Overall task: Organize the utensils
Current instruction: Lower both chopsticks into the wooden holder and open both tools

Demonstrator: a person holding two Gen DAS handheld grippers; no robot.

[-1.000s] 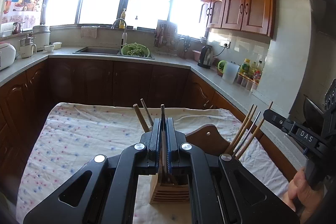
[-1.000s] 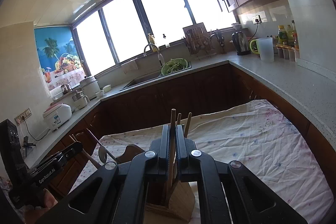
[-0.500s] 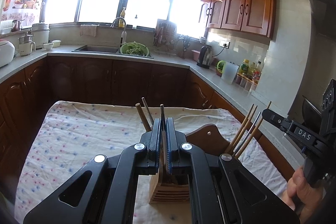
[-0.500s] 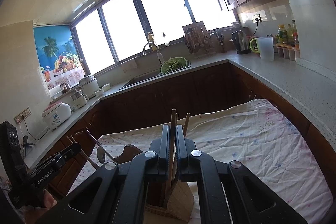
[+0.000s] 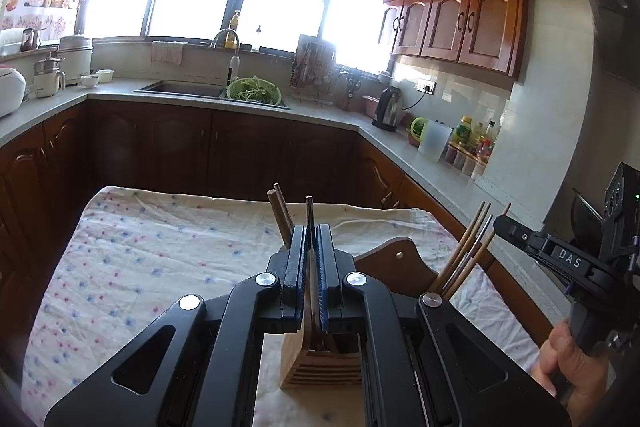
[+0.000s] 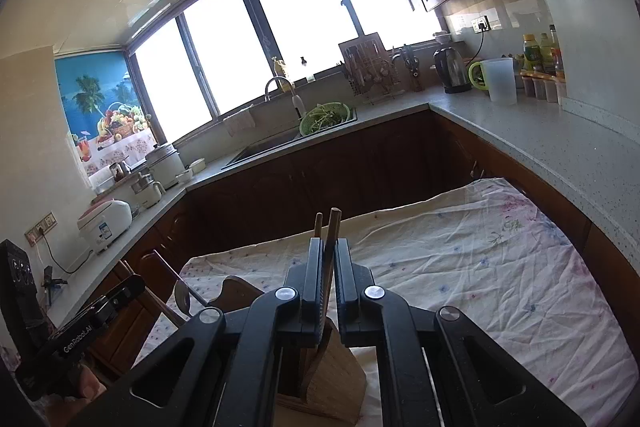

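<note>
The left gripper (image 5: 311, 251) is pinching a thin utensil (image 5: 309, 211) between nearly closed fingers (image 5: 297, 259), directly above the wooden holder (image 5: 320, 367). The right gripper (image 6: 328, 263) is clamping a chopstick (image 6: 333, 227) the same way, over that holder. The holder is standing on the cloth-covered table (image 5: 160, 251), with more chopsticks (image 5: 468, 251) leaning beside a wooden board (image 5: 396, 259).

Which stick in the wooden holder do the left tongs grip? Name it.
The thin grey stick, upright between the left tongs; the two brown sticks lean left, free.
</note>
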